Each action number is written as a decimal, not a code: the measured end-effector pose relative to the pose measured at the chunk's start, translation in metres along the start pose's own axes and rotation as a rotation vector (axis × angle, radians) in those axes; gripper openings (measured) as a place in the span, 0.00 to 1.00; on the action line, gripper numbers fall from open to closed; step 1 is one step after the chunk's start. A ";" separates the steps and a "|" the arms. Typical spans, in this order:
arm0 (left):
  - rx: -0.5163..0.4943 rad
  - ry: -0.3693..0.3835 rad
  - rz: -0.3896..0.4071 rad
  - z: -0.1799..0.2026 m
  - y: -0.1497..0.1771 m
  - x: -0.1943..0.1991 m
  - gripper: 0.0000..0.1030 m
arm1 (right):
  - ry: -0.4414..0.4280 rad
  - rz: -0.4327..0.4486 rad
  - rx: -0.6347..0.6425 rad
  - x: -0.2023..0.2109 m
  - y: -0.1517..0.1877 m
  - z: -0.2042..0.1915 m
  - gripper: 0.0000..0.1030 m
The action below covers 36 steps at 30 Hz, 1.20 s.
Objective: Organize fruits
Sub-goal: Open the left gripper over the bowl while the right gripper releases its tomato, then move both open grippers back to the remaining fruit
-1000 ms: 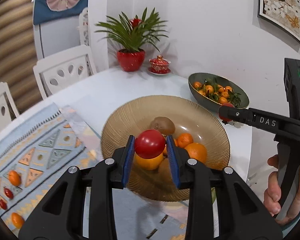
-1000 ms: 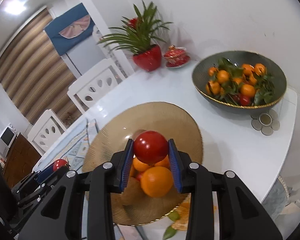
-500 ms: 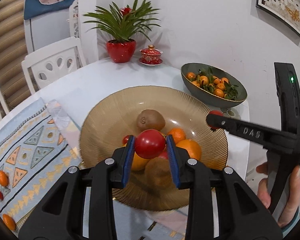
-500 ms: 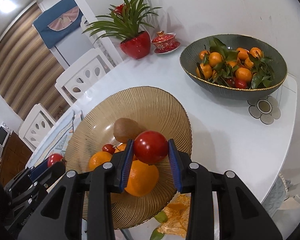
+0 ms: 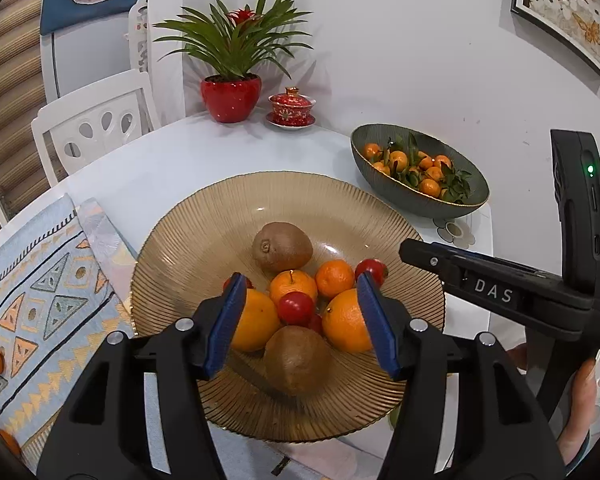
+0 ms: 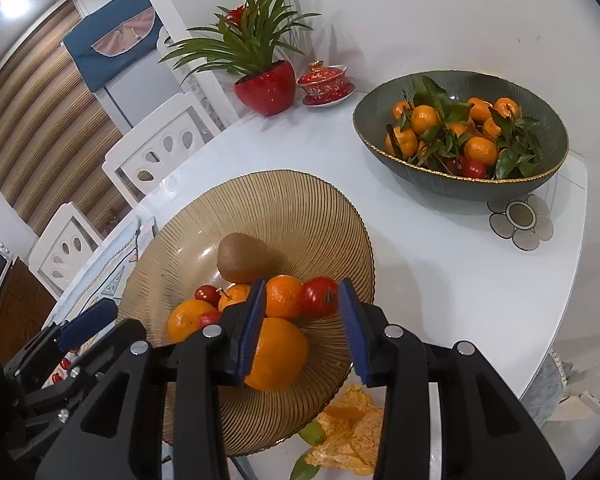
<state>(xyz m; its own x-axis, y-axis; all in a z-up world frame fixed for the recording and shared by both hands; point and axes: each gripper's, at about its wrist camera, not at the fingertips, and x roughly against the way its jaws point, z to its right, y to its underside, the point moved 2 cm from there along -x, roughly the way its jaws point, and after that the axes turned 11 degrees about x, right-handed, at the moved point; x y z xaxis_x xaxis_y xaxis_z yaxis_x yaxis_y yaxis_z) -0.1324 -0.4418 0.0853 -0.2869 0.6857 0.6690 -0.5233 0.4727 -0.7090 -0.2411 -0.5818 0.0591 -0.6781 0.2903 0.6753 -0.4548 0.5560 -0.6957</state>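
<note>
A ribbed amber glass bowl (image 5: 204,248) (image 6: 308,216) holds two kiwis, several oranges and small red tomatoes. My left gripper (image 5: 300,314) hangs open over the bowl's near side, with a red tomato (image 5: 296,307) lying loose in the pile between its blue pads. My right gripper (image 6: 302,326) is also open above the bowl; a red tomato (image 6: 319,297) rests among the oranges just past its fingers. In the left wrist view the right gripper (image 5: 410,250) reaches in from the right, with a tomato (image 5: 374,270) near its tip.
A dark green bowl (image 5: 420,196) (image 6: 540,184) of leafy mandarins stands at the back right beside a flower coaster (image 6: 520,222). A red potted plant (image 5: 231,96) and red lidded cup (image 5: 291,108) stand by the wall. A patterned mat (image 5: 40,304) with loose fruit lies left. Orange peel (image 6: 352,436) lies at the table's edge.
Both grippers have opened and dropped their red tomatoes into the amber bowl. The tomatoes now lie among the oranges. Both grippers also came lower over the bowl.
</note>
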 end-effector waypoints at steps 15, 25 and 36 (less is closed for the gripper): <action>0.061 -0.026 0.028 -0.038 0.014 0.039 0.75 | 0.004 0.023 0.091 0.018 0.004 -0.042 0.38; 0.123 -0.077 0.127 -0.086 0.017 0.107 0.80 | -0.075 0.058 0.182 0.035 0.003 -0.109 0.42; 0.227 -0.202 0.225 -0.177 0.031 0.185 0.80 | -0.162 0.047 0.352 0.031 0.015 -0.218 0.43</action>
<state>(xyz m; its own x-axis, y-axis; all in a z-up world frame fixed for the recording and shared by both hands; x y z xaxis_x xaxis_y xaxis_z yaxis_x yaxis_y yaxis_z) -0.0601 -0.2026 0.1477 -0.5551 0.6248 0.5491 -0.5874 0.1728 -0.7906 -0.1430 -0.3943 0.1229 -0.7728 0.1664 0.6124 -0.5719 0.2355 -0.7858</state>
